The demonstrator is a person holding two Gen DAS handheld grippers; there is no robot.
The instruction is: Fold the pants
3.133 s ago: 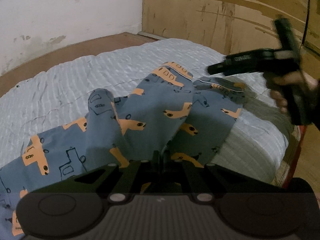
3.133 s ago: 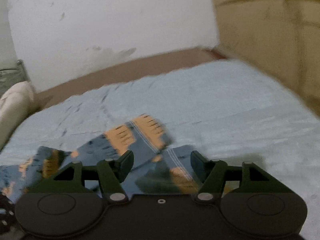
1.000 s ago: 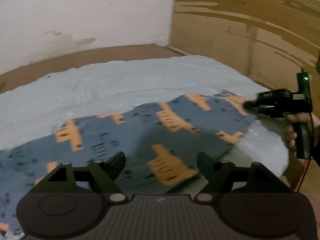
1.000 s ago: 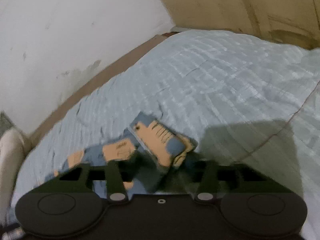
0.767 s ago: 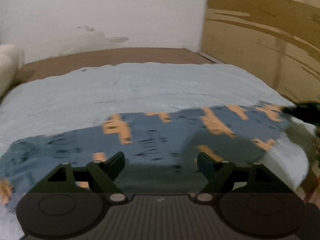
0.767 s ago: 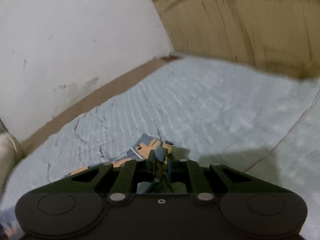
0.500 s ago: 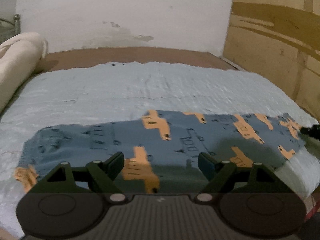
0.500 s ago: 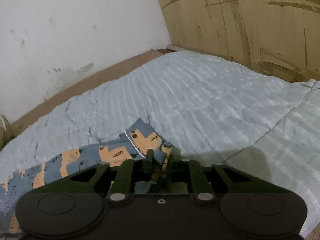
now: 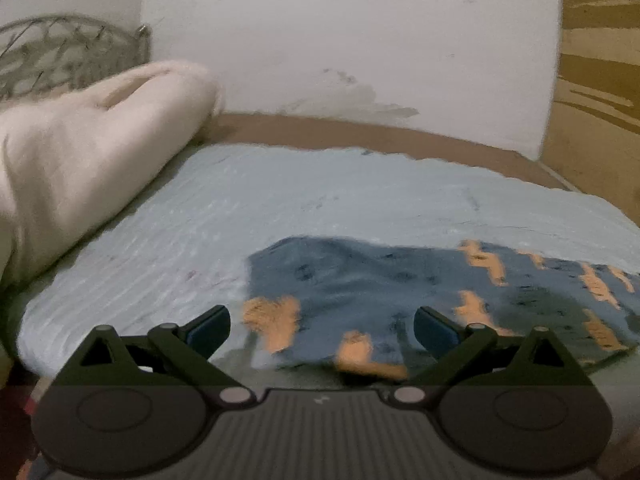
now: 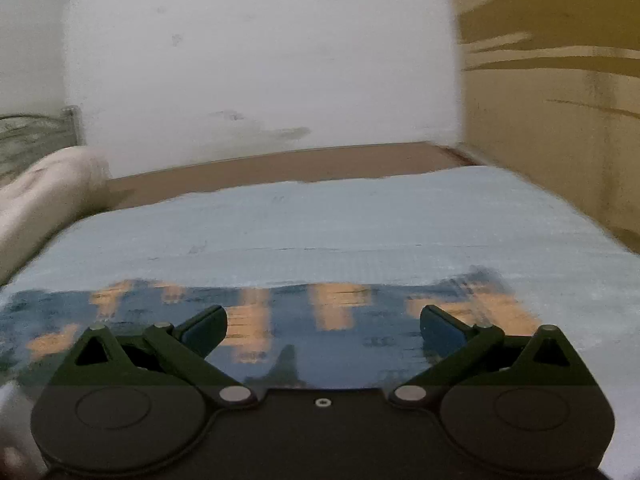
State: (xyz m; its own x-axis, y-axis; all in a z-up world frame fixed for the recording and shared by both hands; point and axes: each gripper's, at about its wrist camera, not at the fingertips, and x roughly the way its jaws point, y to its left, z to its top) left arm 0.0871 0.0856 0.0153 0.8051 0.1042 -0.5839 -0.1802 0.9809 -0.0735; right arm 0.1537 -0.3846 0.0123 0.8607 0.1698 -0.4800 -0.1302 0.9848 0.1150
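Blue pants [image 9: 360, 284] with orange vehicle prints lie flat along the near side of the light blue bed cover [image 9: 320, 200]. In the left wrist view their left end sits just beyond my left gripper [image 9: 322, 326], whose jaws are opening wide with nothing pressed between them. In the right wrist view, blurred by motion, the pants [image 10: 304, 332] stretch across the frame under my right gripper [image 10: 324, 326]. Its jaws are also opening wide, and no cloth is pinched in them.
A rolled cream blanket [image 9: 80, 152] lies at the left of the bed, in front of a metal headboard [image 9: 60, 52]. A white wall [image 9: 340, 48] stands behind and a wooden panel [image 10: 552, 120] on the right. A brown mattress edge [image 10: 280, 164] runs along the far side.
My right gripper, shut on the pants' hem, has let go and swung left. The left gripper has turned left toward the pants' other end. The pants now lie spread out flat.
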